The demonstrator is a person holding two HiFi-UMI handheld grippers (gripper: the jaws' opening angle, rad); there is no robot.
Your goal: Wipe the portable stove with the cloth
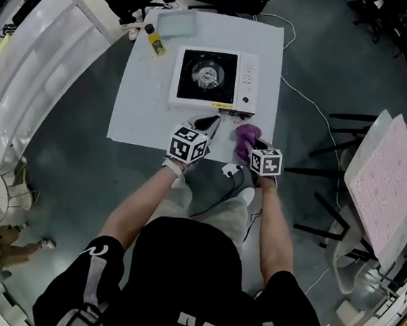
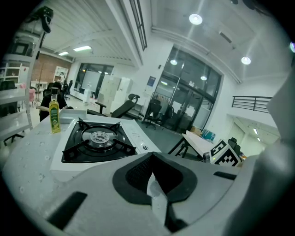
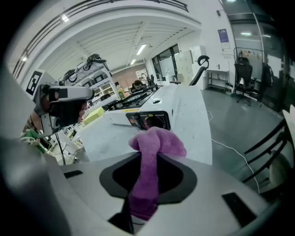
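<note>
Portable stove (image 1: 214,79): white casing, black square top, round burner at centre under a four-arm pan support. Control strip along its right side. Sits flat, mid-counter (image 1: 139,119).

Cloth (image 1: 245,137): purple, fuzzy, bunched. Pinched between the fingers of the right gripper (image 1: 254,145), its free end bulging forward, near the stove's front right corner.

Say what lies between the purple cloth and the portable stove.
Only a narrow strip of bare table separates cloth from stove, seen in the head view.
</note>
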